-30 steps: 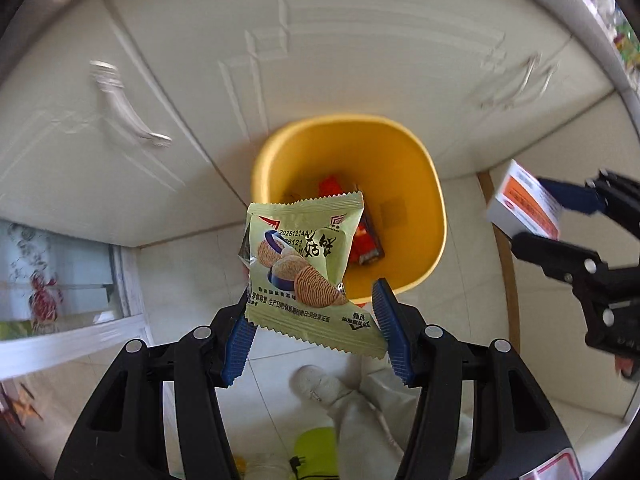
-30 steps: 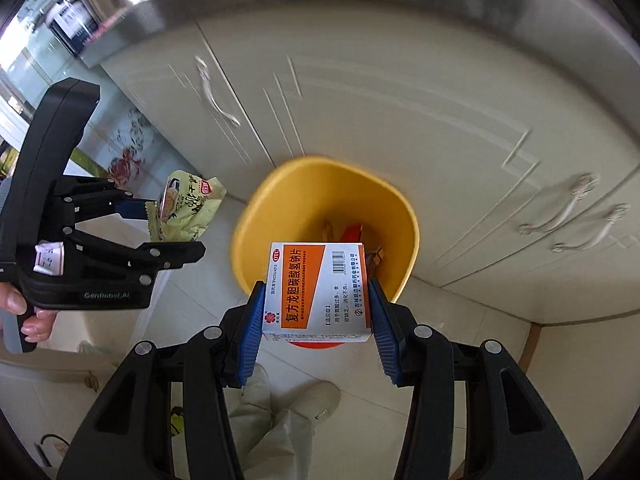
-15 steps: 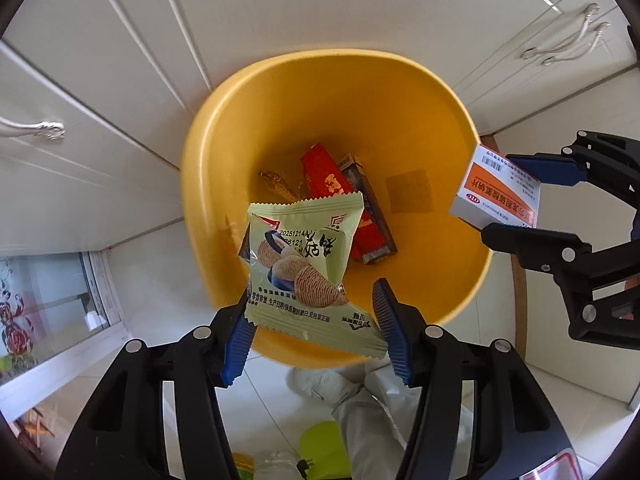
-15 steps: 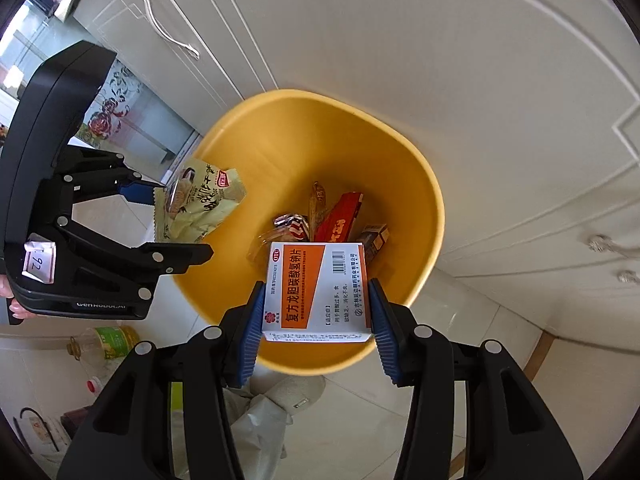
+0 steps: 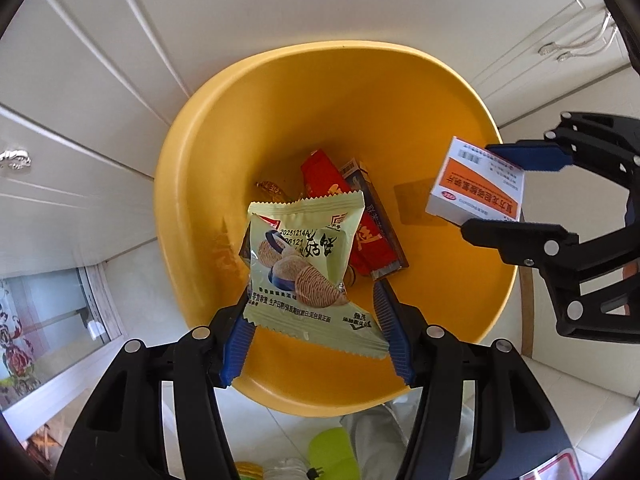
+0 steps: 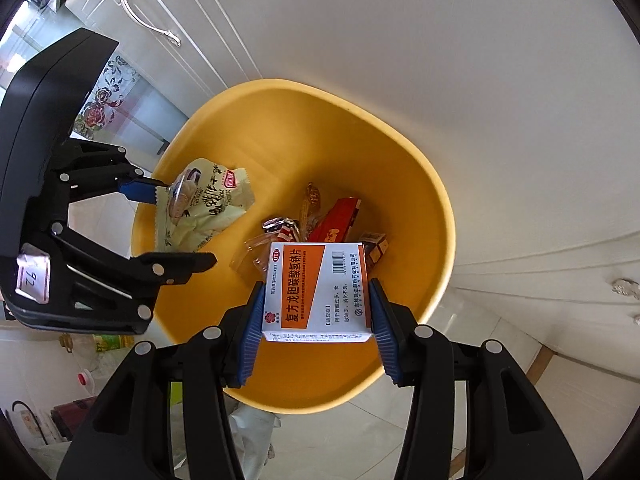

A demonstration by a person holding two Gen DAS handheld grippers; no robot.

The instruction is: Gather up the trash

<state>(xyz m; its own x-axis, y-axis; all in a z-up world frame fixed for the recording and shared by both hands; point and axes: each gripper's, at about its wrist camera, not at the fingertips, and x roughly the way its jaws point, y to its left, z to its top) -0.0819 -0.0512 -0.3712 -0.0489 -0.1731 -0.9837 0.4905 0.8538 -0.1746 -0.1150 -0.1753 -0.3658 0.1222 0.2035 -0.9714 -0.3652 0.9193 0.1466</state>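
Note:
My left gripper [image 5: 316,328] is shut on a pale green snack packet [image 5: 308,264] and holds it over the open yellow bin [image 5: 192,152]. My right gripper [image 6: 314,324] is shut on a white and orange medicine box [image 6: 316,292], also over the bin [image 6: 420,184]. The box and right gripper show at the right of the left wrist view [image 5: 476,188]; the packet shows at the left of the right wrist view [image 6: 200,204]. Several wrappers, one red [image 5: 352,216], lie at the bin's bottom.
White cabinet doors with metal handles [image 6: 140,20] stand right behind the bin. The floor is pale tile [image 5: 580,392]. A person's leg and shoe [image 5: 384,432] are below the bin. A glass door with flower print [image 6: 104,96] is at the left.
Both grippers have moved closer to the bin and now hang over its opening, each still holding its item. The bin fills more of both views.

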